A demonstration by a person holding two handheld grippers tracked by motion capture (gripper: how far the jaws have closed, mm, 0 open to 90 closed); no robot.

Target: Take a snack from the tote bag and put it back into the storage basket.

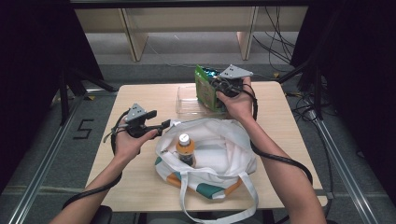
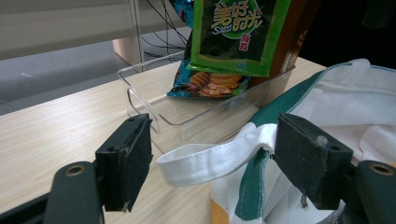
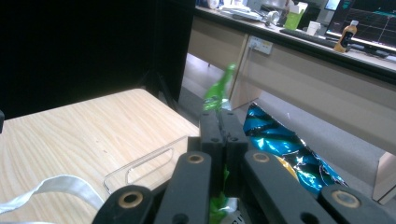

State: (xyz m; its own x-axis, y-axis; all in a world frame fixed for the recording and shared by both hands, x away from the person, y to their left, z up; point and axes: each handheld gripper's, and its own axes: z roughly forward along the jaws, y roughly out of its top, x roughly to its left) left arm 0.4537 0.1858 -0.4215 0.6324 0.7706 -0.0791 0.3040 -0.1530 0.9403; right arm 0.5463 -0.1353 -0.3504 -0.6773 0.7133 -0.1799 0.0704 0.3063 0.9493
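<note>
A white tote bag (image 1: 224, 154) with green and orange trim lies open on the table, and a bottle (image 1: 185, 148) with an orange label stands inside it. My left gripper (image 1: 164, 124) is open at the bag's left rim. In the left gripper view the white strap (image 2: 201, 161) hangs between the open jaws of that gripper (image 2: 214, 128), and neither pad presses on it. My right gripper (image 1: 217, 87) is shut on a green snack packet (image 1: 204, 86), held upright over a clear plastic bin (image 1: 187, 106). The packet's top edge (image 3: 217, 95) sticks out above the shut right gripper (image 3: 219, 119).
A blue chips packet (image 2: 205, 81) leans in the clear bin (image 2: 144, 100) behind the green packet (image 2: 238, 32); the same blue packet (image 3: 275, 140) lies beyond the right jaws. The table's far edge runs just behind the bin. Bare wood (image 1: 135, 93) lies left of it.
</note>
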